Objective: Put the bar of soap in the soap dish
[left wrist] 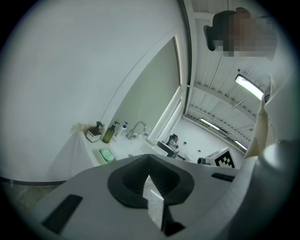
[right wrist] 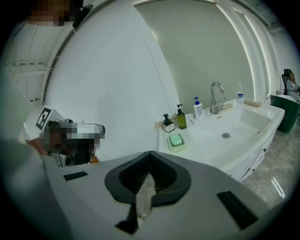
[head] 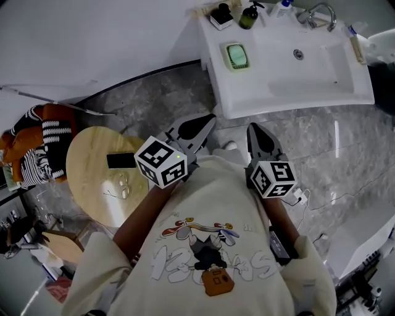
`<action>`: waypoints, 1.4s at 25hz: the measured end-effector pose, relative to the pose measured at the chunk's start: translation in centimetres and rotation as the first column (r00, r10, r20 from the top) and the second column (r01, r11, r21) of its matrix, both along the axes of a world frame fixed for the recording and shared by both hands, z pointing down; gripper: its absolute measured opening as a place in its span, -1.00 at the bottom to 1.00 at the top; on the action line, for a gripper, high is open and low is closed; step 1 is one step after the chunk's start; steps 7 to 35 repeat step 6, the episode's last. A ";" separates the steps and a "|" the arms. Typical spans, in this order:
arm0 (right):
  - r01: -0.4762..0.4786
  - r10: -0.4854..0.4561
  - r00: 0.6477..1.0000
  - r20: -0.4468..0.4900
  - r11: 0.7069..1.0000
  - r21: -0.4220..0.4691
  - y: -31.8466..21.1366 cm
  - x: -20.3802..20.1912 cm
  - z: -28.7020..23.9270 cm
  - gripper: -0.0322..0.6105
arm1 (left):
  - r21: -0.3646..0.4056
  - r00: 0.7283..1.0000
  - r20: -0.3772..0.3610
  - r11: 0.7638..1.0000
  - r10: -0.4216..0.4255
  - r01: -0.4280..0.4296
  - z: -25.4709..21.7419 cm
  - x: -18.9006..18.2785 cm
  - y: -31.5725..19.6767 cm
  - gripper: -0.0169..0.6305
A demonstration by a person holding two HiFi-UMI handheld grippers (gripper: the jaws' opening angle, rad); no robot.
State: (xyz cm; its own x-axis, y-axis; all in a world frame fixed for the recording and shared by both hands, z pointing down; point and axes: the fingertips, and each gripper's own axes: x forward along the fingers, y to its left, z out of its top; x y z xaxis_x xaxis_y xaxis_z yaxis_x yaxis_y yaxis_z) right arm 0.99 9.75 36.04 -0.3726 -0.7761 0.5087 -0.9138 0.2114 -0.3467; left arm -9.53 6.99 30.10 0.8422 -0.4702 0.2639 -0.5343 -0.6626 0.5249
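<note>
The green soap (head: 237,55) lies in the dish (head: 236,68). The dish sits on the white surface (head: 278,92) by the sink (head: 321,58), up at 12 o'clock from the grippers in the head view. The soap lies flat, and the rim of the dish shows all around it.

The left gripper (head: 207,123) is closed with its two tips together, and nothing is between them. The right gripper (head: 254,128) is the same, closed and empty. Both are held close to the person's chest and point at the sink. They are well away from the dish and touch nothing on the surface.

Just past the dish, at 12 o'clock from it, stand two bottles (head: 249,15). The tap (head: 321,13) is at 2 o'clock from the dish. A round wooden table (head: 92,191) stands at 9 o'clock from the grippers, with a dark phone (head: 121,160) on it.

The job looks done, because the soap is in its dish and no gripper holds it. I see no other soap lying about, so I think nothing is left to put away. If there is anything more to do, it may just be to keep both grippers back from the surface, so the dish and bottles do not get bumped.
</note>
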 end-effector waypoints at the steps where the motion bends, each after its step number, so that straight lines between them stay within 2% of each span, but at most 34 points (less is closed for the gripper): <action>1: 0.001 -0.001 1.000 0.003 1.000 0.009 -0.3 -0.5 -0.1 -0.88 | 0.005 1.000 0.004 1.000 0.002 -0.002 -0.1 -0.5 -0.2 -0.92; 6: -0.002 0.002 1.000 0.005 0.999 0.039 -1.0 -3.1 -0.2 -0.88 | 0.037 1.000 0.020 0.999 0.005 -0.005 -0.4 -3.1 -0.8 -0.92; 35: -0.002 0.002 1.000 0.005 0.999 0.039 -1.0 -3.1 -0.2 -0.88 | 0.037 1.000 0.020 0.999 0.005 -0.005 -0.4 -3.1 -0.8 -0.92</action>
